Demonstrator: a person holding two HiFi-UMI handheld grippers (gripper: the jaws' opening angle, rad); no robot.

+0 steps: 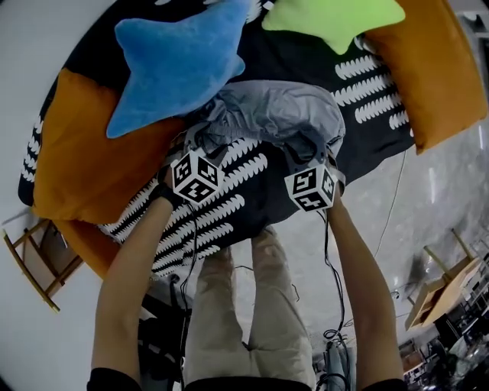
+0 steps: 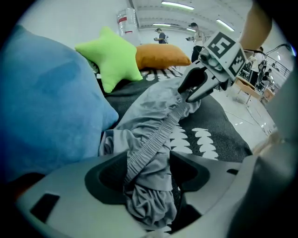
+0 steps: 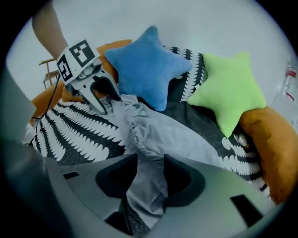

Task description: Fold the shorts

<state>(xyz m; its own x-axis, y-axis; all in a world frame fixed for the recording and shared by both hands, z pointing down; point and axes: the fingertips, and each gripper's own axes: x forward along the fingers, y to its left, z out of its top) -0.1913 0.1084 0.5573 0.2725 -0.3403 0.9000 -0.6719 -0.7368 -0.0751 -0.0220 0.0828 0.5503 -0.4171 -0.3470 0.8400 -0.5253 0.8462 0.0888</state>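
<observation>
The grey shorts [image 1: 283,114] are lying bunched on a black bedcover with a white leaf pattern [image 1: 206,218], just below a blue star cushion [image 1: 179,61] and a green star cushion [image 1: 332,17], with an orange cushion [image 1: 428,69] lying at the right edge and another orange cushion [image 1: 84,153] at the left. The person is standing at the near edge in beige trousers [image 1: 252,305], reaching both arms forward and pointing both tools steeply down at the near side of the shorts. The left gripper [image 2: 150,169] is standing with its jaws spread wide; the ribbed elastic waistband [image 2: 153,139] and a gathered fold of grey cloth are running between them, with dark gaps showing on either side, so the pads are not pressing on it. The right gripper [image 3: 148,176] is standing with its jaws partly spread, and a flat fold of the shorts is lying slack between them, brushing the pads without being pinched. The waistband is stretching from one tool across to the other. Each tool is carrying a marker cube [image 1: 196,177] printed with black and white squares; these are carrying patterns only, no words. A white bottle with a red label [image 3: 291,79] is showing at the far right of the right gripper view, its print too small to read. A wooden chair [image 1: 34,263] is standing on the pale floor at the left.
</observation>
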